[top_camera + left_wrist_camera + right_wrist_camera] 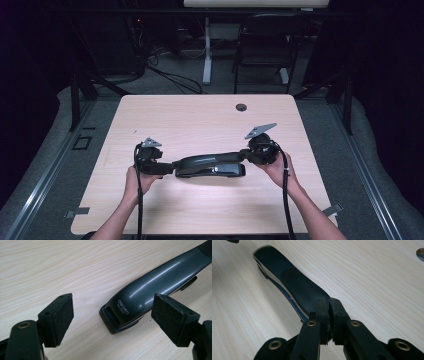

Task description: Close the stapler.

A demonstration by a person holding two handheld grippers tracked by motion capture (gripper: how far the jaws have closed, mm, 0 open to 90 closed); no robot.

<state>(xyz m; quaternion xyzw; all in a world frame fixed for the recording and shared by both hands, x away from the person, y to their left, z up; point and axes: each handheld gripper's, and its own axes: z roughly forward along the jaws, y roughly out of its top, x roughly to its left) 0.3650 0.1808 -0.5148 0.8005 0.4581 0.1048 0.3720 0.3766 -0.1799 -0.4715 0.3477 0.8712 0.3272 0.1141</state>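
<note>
Jaws of our left gripper (110,320) gape off the long dark-grey plastic stapler (210,165); right gripper (329,307), closed, presses its rear lever.

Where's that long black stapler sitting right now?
The stapler lies on the table near its front edge in the high view, stretched between the left gripper and the right gripper.

Light wood table (165,115), black chair (265,45) behind, grey floor (45,150), dark room.
</note>
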